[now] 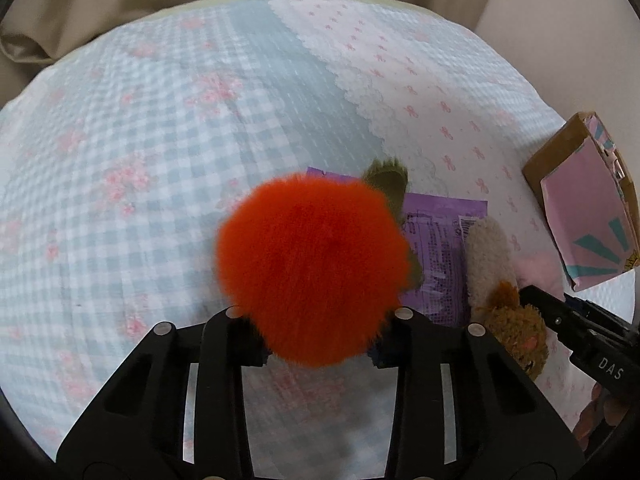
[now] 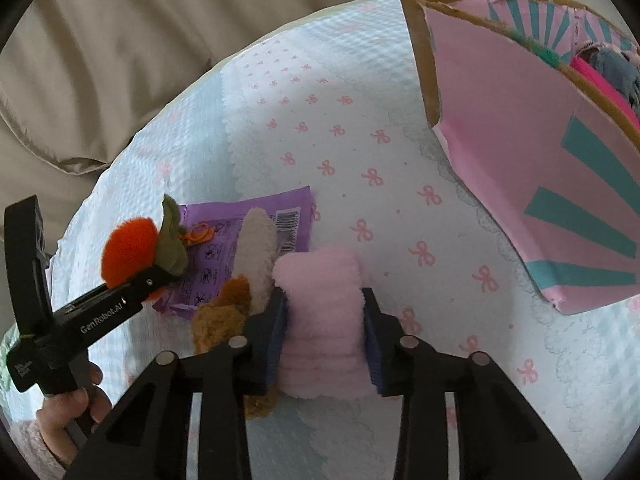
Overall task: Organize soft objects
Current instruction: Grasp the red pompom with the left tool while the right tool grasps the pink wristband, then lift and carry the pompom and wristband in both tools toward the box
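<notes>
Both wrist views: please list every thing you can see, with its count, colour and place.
orange plush: 1, orange with green leaves, held above the bedspread
pink plush: 1, pale pink, held near the box
brown plush: 1, brown and cream, lying on the purple packet
purple packet: 1, purple, flat on the bedspread
box: 1, pink with teal stripes, at the right, soft things inside
bedspread: 1, blue check and pink bows
left hand-held gripper: 1, black, shut on orange plush
right hand-held gripper: 1, black, shut on pink plush
</notes>
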### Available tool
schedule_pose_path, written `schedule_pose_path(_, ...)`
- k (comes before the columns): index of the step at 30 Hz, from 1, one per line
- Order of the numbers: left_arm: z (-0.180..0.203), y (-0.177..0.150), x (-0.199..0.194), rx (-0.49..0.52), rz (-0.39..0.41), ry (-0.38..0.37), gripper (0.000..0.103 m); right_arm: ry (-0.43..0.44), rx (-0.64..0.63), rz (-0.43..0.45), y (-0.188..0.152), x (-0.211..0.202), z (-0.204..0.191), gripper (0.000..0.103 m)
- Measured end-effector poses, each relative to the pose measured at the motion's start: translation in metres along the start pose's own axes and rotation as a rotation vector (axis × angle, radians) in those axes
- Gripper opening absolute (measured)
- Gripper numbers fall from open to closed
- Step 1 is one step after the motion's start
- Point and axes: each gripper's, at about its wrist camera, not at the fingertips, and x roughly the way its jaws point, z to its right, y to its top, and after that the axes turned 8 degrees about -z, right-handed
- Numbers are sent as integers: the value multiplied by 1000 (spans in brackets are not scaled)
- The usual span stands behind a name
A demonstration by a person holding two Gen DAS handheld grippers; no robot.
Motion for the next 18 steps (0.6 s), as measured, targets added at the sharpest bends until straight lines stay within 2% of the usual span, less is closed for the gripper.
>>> schedule_pose_path(11,2,-4,-39,3,73,5,21,-32,-80,60,4,-29,-18,31)
schedule_pose_path(18,7,-8,-73,-1,165,7,7,-33,-115,93,1,-51,-28,31)
